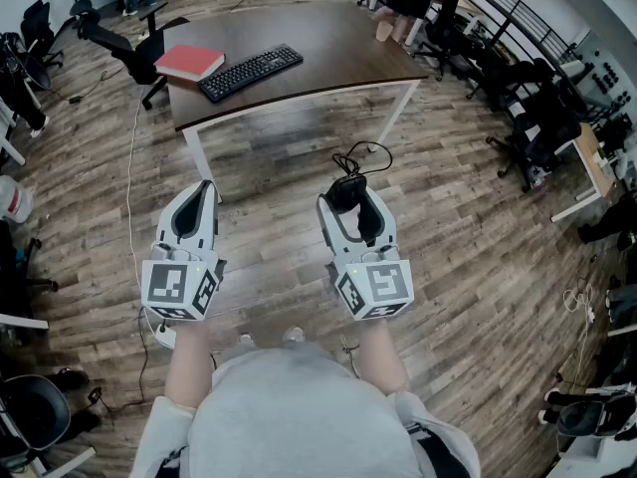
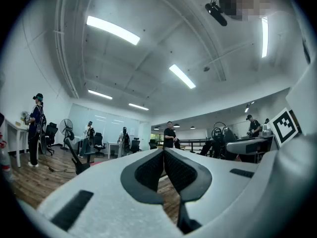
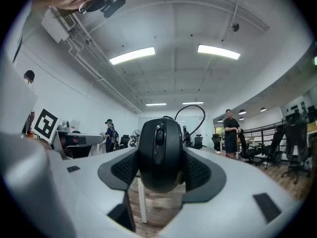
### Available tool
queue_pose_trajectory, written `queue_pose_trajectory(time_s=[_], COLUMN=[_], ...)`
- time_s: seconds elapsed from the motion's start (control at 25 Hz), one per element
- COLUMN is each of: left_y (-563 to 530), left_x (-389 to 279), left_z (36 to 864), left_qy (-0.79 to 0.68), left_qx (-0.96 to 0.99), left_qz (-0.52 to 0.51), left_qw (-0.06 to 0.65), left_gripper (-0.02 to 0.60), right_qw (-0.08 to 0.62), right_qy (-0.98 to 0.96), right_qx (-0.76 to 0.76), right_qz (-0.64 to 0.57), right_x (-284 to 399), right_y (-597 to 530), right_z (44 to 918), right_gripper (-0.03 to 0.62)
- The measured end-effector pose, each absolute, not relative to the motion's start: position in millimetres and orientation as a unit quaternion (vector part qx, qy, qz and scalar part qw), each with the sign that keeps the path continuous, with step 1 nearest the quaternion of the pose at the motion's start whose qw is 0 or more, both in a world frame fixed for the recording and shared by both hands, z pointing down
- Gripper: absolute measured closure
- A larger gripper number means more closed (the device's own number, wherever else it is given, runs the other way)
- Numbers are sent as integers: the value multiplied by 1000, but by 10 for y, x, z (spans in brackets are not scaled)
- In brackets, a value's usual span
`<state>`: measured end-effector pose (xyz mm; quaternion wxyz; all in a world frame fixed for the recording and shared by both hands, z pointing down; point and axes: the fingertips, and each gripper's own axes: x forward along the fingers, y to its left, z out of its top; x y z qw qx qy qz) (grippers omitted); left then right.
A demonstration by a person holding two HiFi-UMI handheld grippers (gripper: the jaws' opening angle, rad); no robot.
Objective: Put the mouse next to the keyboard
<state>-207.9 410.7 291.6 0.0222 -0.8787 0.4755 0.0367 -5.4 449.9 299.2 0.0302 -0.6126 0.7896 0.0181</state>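
Note:
My right gripper point(image 1: 350, 203) is shut on a black wired mouse point(image 1: 346, 191), held above the wood floor in front of the table. In the right gripper view the mouse point(image 3: 161, 153) sits upright between the two dark pads, its cable looping up behind it. A black keyboard point(image 1: 250, 72) lies on the dark brown table point(image 1: 328, 48), next to a red book point(image 1: 190, 63). My left gripper point(image 1: 200, 199) hovers level with the right one, to its left. Its pads point(image 2: 151, 169) touch at the tips with nothing between them.
The table has white legs point(image 1: 395, 119). Office chairs stand around it: one at the left point(image 1: 124, 53), several at the right point(image 1: 537, 127). A cable point(image 1: 132, 167) trails along the floor at the left. People stand farther back in the room point(image 3: 231, 133).

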Motion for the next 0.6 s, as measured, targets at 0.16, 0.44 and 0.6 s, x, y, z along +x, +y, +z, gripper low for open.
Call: queue_pose_trajectory(time_s=[0.16, 0.44, 0.6], left_y=[4119, 4077, 4064], left_x=[-1996, -1924, -1806], left_z=[2901, 2873, 2885], left_qy=[473, 477, 481], left_qx=[-880, -877, -875], left_qz=[39, 42, 42], left_qw=[23, 24, 27], left_gripper=[571, 571, 571], right_qw=[31, 33, 43], right_qy=[791, 794, 799], right_qx=[-611, -606, -599], right_qz=[20, 24, 18], right_x=[-4, 60, 172], right_y=[4493, 4426, 4418], right_z=[2987, 2964, 2987], right_gripper=[347, 347, 347])
